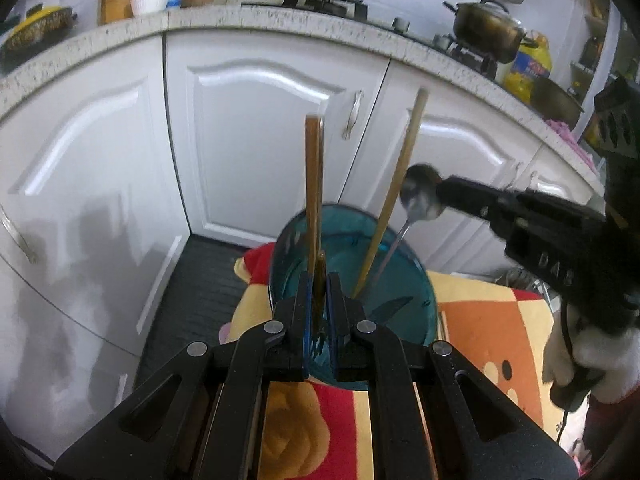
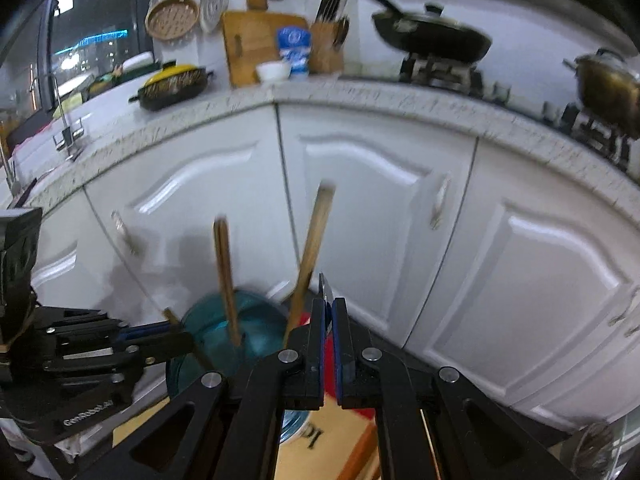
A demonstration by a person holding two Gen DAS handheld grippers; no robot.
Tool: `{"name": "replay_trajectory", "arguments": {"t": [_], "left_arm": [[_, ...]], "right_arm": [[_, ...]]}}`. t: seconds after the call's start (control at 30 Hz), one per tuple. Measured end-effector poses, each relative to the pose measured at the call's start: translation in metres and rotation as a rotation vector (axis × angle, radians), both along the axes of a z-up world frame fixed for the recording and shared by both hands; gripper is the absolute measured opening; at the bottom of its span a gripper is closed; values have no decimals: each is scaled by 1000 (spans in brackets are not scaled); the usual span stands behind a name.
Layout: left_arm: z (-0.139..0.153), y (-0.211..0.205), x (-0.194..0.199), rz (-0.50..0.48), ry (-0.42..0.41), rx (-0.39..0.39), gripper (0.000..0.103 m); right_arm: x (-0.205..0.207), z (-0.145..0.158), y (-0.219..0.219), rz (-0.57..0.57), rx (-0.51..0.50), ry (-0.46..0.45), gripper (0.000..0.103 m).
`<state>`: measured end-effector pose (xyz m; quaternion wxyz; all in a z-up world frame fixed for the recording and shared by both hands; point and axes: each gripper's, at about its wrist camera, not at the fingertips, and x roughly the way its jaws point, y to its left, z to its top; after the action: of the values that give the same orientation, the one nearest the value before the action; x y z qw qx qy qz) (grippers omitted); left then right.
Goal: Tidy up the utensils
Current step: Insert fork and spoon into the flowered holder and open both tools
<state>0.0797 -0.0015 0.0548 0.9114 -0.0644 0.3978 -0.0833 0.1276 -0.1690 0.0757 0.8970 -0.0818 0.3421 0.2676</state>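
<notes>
spoon (image 1: 420, 196) clamped in right gripper (image 1: 442, 194) tilts handle-down into teal holder (image 1: 416, 280). left gripper (image 1: 319, 292), nearer, pinches an upright chopstick (image 1: 319, 280) over it.

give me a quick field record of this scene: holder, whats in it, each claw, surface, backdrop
holder: teal plastic utensil holder, standing on the cloth
in holder: one wooden chopstick leaning right; a knife blade lying low inside
left claw: shut on a pair of chopsticks, upright over the holder
right claw: shut on a metal spoon, handle pointing down into the holder
surface: red, yellow and orange patterned cloth
backdrop: white cabinet doors under a speckled countertop
</notes>
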Motion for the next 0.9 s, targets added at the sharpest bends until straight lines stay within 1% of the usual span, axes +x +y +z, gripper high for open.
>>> {"name": "replay_trajectory", "arguments": {"t": [0.07,0.13,0.2,0.23,0.27,0.3,0.37,0.43,0.5,0.53,0.57,0.6,0.67,0.73,0.83,0.9], "left_arm": [[-6,0,3,13,19,-4,5],[-10,2,3,23,33,-20,6],[-9,4,1,28,36,-34,11],[-8,4,1,28,35,-42,16],[-5,5,-1,28,34,-52,20],[-3,5,-3,28,31,-59,22],[3,5,-7,29,24,-63,29],[9,4,-15,34,16,-71,34],[14,5,-23,33,7,-80,34],[18,4,-30,36,-4,-85,35],[21,4,-34,39,-12,-89,39],[25,3,-41,43,-23,-95,42],[28,0,-52,48,-37,-108,50],[29,-7,-63,51,-42,-115,53],[27,-24,-75,37,-32,-105,54],[26,-37,-82,26,-24,-100,54]], "right_arm": [[1,-9,2,20,18,40,4],[3,-13,-2,27,61,83,4],[3,-14,-10,22,105,121,14],[2,-13,-15,14,120,126,23],[-1,-13,-22,6,137,131,24],[-5,-12,-26,3,145,135,24],[-12,-11,-35,-9,155,142,24],[-22,-9,-45,-23,164,141,24],[-32,-7,-53,-34,178,139,25],[-38,-7,-58,-40,183,135,27],[-44,-7,-63,-51,182,129,29],[-49,-8,-66,-60,178,122,29],[-63,-10,-74,-80,159,102,30],[-76,-13,-83,-102,134,89,33],[-94,-19,-99,-120,96,67,39],[-106,-26,-114,-137,78,58,39]]}}
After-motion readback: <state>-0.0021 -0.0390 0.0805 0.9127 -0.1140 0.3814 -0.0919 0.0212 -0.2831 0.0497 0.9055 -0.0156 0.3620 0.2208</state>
